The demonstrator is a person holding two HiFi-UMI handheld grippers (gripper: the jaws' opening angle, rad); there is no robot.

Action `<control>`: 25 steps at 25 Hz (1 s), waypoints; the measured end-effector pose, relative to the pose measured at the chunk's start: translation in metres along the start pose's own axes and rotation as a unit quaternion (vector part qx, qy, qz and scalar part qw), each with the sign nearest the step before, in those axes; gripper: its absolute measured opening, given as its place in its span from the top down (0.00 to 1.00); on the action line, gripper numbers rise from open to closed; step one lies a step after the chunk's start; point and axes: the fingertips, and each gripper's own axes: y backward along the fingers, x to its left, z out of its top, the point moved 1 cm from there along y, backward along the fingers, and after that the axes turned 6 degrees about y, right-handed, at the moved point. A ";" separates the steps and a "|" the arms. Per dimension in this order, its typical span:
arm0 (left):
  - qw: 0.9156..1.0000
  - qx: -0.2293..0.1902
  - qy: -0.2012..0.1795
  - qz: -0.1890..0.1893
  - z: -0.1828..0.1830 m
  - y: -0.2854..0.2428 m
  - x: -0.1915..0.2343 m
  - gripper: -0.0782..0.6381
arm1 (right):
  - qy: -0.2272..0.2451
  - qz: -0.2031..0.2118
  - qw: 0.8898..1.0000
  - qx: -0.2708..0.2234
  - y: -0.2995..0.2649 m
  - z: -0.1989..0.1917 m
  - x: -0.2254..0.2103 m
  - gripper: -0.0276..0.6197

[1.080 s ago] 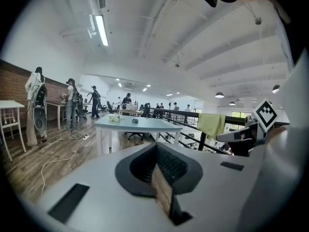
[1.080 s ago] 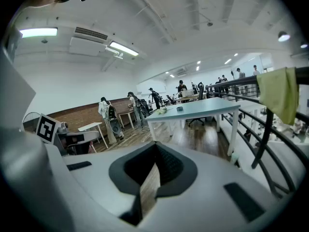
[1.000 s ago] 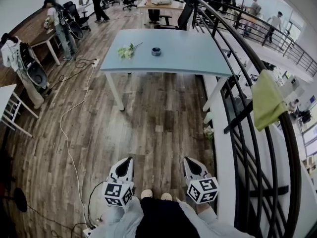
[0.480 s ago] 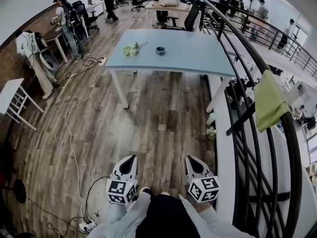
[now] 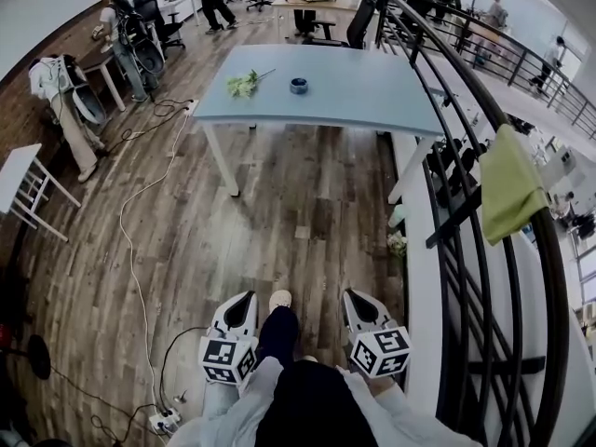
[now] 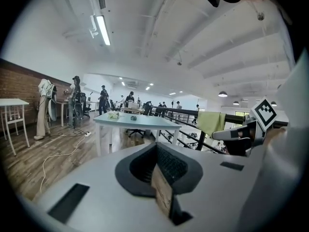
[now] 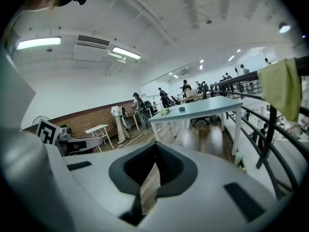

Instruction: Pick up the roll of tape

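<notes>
**Tape on the far desk, both jaws shut and empty**

The head view alone shows the whole layout. The left gripper (image 5: 244, 299) and right gripper (image 5: 350, 297) are low over the wooden floor (image 5: 279, 212), on either side of the person's shoe (image 5: 279, 301). The tape (image 5: 298, 86) lies well apart from them on the desk (image 5: 372, 96), near some flowers (image 5: 242, 84). A white cable (image 5: 126, 250) trails over the floor, and a green cloth (image 5: 507, 184) hangs on the railing (image 5: 447, 147).

The left gripper view shows its jaws closed together on nothing, with the right gripper's marker cube (image 6: 264, 114) at the edge. There the tape (image 6: 133, 118) is only a dark speck. The right gripper view shows its jaws closed and empty too, and the tape (image 7: 182, 109) is just as small.

The only print to be made out is the square markers on the cubes. The person's sleeves and lap cover the gripper handles in the head view.
</notes>
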 end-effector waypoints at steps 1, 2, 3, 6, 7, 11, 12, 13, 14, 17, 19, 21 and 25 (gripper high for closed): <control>1.000 0.001 -0.002 -0.003 -0.001 -0.004 0.002 0.87 | -0.003 -0.001 1.000 0.001 -0.004 -0.001 -0.001 0.95; 1.000 0.002 -0.004 -0.005 0.000 -0.009 0.004 0.87 | -0.005 -0.002 1.000 0.002 -0.009 -0.001 -0.002 0.95; 1.000 0.002 -0.006 -0.008 0.001 -0.015 0.007 0.87 | -0.007 -0.003 1.000 0.002 -0.015 -0.001 -0.004 0.95; 1.000 0.006 -0.011 -0.013 0.010 -0.038 0.018 0.87 | -0.009 -0.005 1.000 0.002 -0.037 0.007 -0.011 0.95; 1.000 0.007 -0.013 -0.014 0.012 -0.047 0.022 0.87 | -0.010 -0.006 1.000 0.003 -0.046 0.011 -0.015 0.95; 1.000 0.006 -0.021 -0.015 0.033 -0.088 0.045 0.87 | -0.013 -0.009 1.000 0.004 -0.087 0.030 -0.031 0.95; 1.000 0.004 -0.021 -0.018 0.040 -0.098 0.049 0.87 | -0.014 -0.010 1.000 0.003 -0.096 0.036 -0.034 0.95; 1.000 0.003 -0.021 -0.020 0.045 -0.108 0.055 0.87 | -0.014 -0.011 1.000 0.002 -0.106 0.042 -0.038 0.95; 1.000 0.004 -0.022 -0.022 0.050 -0.119 0.060 0.87 | -0.014 -0.014 1.000 0.001 -0.115 0.048 -0.042 0.95; 0.999 0.009 -0.025 -0.032 0.062 -0.150 0.073 0.87 | -0.015 -0.028 0.999 0.001 -0.140 0.063 -0.054 0.95; 0.999 0.011 -0.026 -0.039 0.071 -0.167 0.081 0.87 | -0.017 -0.035 0.999 -0.001 -0.155 0.071 -0.061 0.95; 0.999 0.010 -0.026 -0.043 0.078 -0.182 0.090 0.87 | -0.019 -0.041 0.999 -0.003 -0.169 0.079 -0.067 0.95; 0.998 0.013 -0.029 -0.049 0.089 -0.211 0.107 0.87 | -0.023 -0.051 0.998 -0.005 -0.197 0.091 -0.078 0.95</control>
